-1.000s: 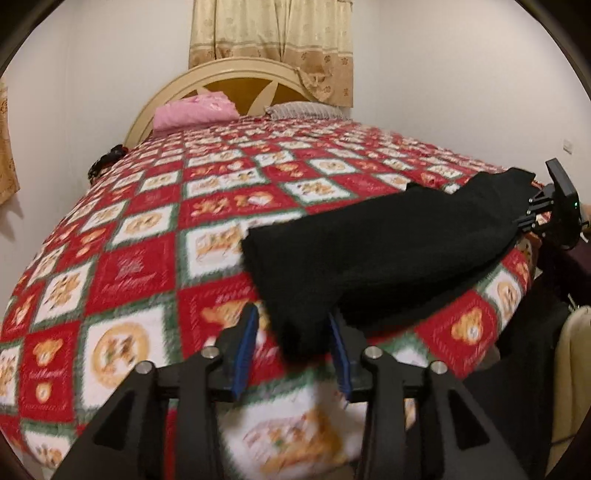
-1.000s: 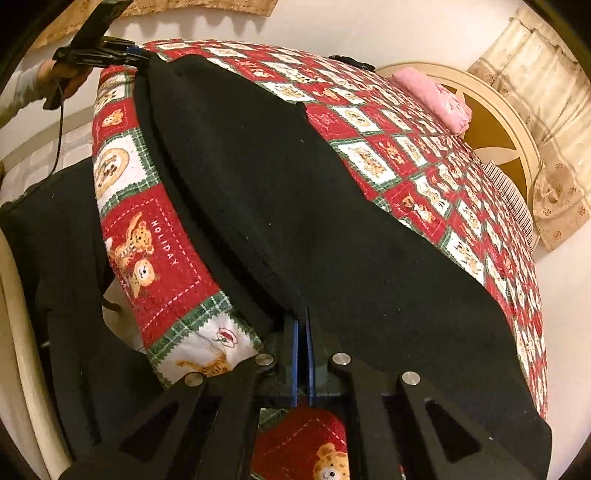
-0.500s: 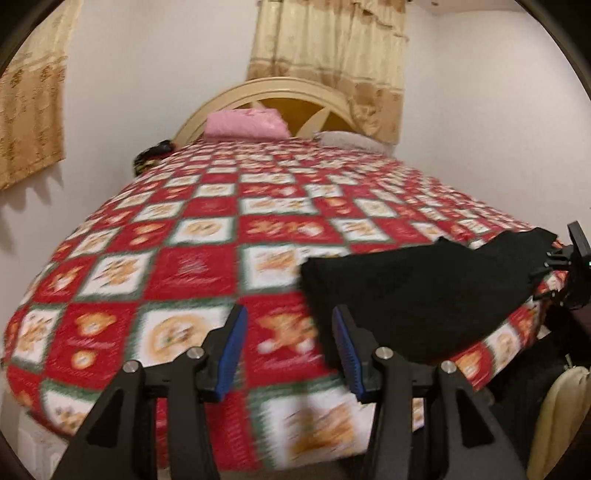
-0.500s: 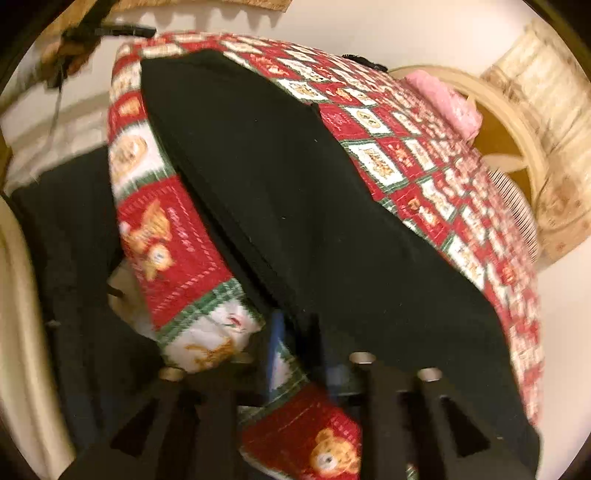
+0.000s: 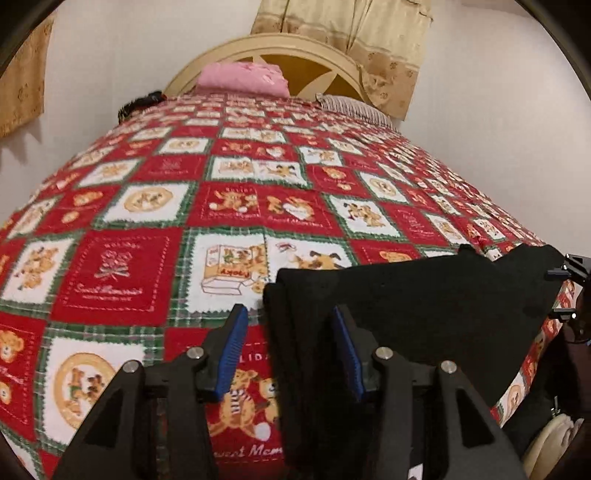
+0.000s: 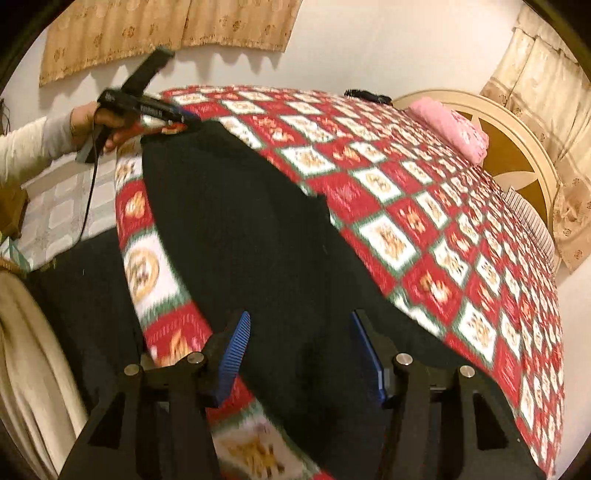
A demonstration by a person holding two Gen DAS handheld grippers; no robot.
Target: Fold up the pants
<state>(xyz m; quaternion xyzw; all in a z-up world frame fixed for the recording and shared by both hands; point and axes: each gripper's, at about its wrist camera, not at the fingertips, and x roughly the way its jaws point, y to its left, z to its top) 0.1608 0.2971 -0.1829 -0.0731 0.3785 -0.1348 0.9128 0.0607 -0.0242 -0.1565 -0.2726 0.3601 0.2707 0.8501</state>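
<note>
Lying folded along the near edge of the bed, the black fabric pants (image 5: pixel 424 306) stretch from one gripper to the other over a red, white and green checked quilt printed with teddy bears (image 5: pixel 229 206). The left gripper (image 5: pixel 286 347) stands with its blue-padded jaws parted around one narrow end of the pants, the pads clear of the cloth. The right gripper (image 6: pixel 299 354) has just been opening; its jaws stand apart above the opposite end, which lies between them ungripped. A bare hand (image 6: pixel 92 125) in a pale sleeve holds the left gripper (seen from the right wrist view). Farther off lie a pink pillow (image 5: pixel 243 77), a cream arched headboard (image 5: pixel 295 46) and beige patterned curtains (image 5: pixel 369 33).
</note>
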